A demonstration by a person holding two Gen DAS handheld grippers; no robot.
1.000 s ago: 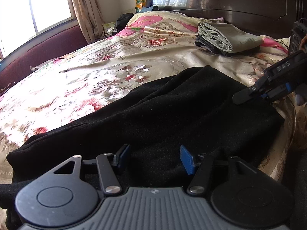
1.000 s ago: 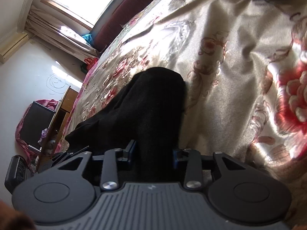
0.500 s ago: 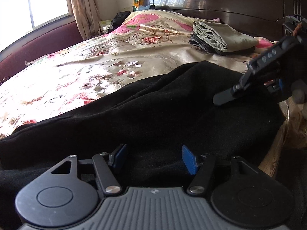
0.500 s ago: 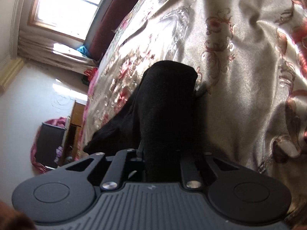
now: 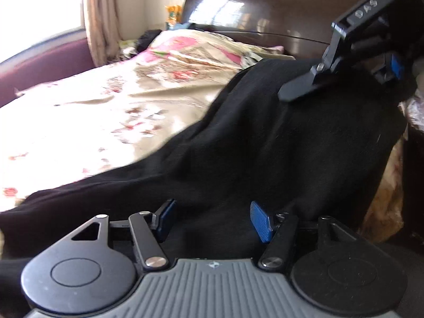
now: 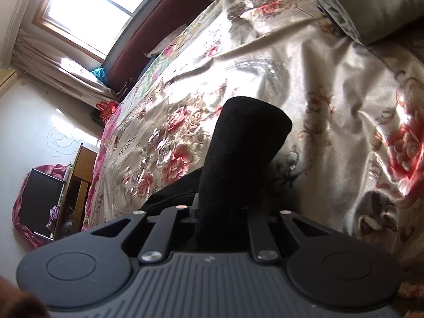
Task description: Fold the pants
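The black pants (image 5: 265, 145) lie across the near side of the floral bed. My left gripper (image 5: 212, 220) hovers low over their near edge with its blue pads apart and nothing between them. My right gripper (image 5: 381, 66) shows at the upper right of the left wrist view, lifted above the bed and shut on the far end of the pants. In the right wrist view a black fold of the pants (image 6: 238, 164) sticks up from between the closed fingers of the right gripper (image 6: 220, 212), which it hides.
The floral bedspread (image 5: 106, 111) stretches to the left and back. A dark wooden headboard (image 5: 265, 8) stands behind. A folded grey-green cloth (image 6: 371, 0) lies near the pillows. A window (image 6: 100, 5), a wooden cabinet (image 6: 76, 185) and the floor lie beyond the bed.
My right gripper has closed on the end of the pants and lifted it up off the bed. The left gripper stayed open and moved in low over the near edge.
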